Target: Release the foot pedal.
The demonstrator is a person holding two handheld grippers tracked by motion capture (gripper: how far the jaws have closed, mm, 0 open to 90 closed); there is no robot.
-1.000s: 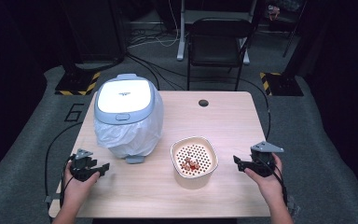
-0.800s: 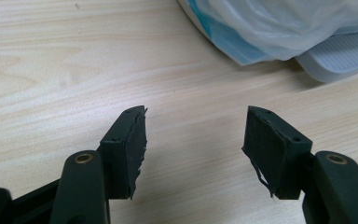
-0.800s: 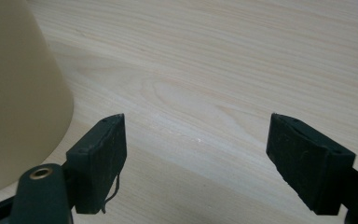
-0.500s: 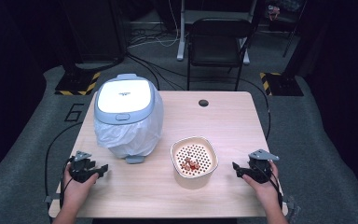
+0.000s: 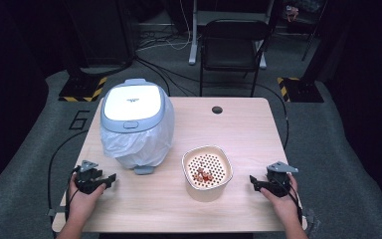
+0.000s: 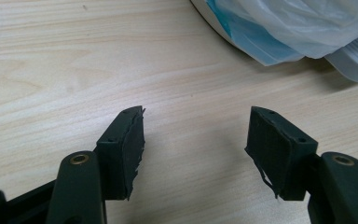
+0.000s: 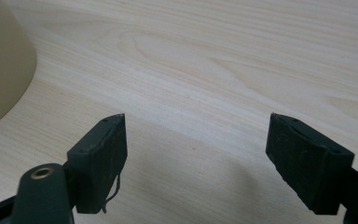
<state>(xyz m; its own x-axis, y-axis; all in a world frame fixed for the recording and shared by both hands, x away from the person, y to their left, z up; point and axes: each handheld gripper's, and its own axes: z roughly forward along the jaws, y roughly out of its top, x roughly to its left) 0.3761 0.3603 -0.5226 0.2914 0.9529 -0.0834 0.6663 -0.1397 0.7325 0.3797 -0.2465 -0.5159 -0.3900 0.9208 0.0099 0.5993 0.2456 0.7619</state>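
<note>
Two grippers are seen low at the near edge of the table [image 5: 248,124], each held in a hand. The left gripper [image 5: 110,178] rests near the bin's [image 5: 134,124] foot pedal, its jaws spread wide with bare wood between them; the plastic liner [image 6: 298,28] lies just ahead. The right gripper [image 5: 252,180] sits just beside the cream bowl [image 5: 207,172], jaws likewise wide and holding nothing. The bowl stands near the table's front centre, to the right of the closed bin, with reddish scraps [image 5: 203,174] lying on its perforated insert.

Judgement: the bowl appears to be the next object approached. Its wall is broad and sloped, so a grip on the rim is advised, one jaw inside, one outside. The bowl should be kept level while lifted, lest scraps spill.
</note>
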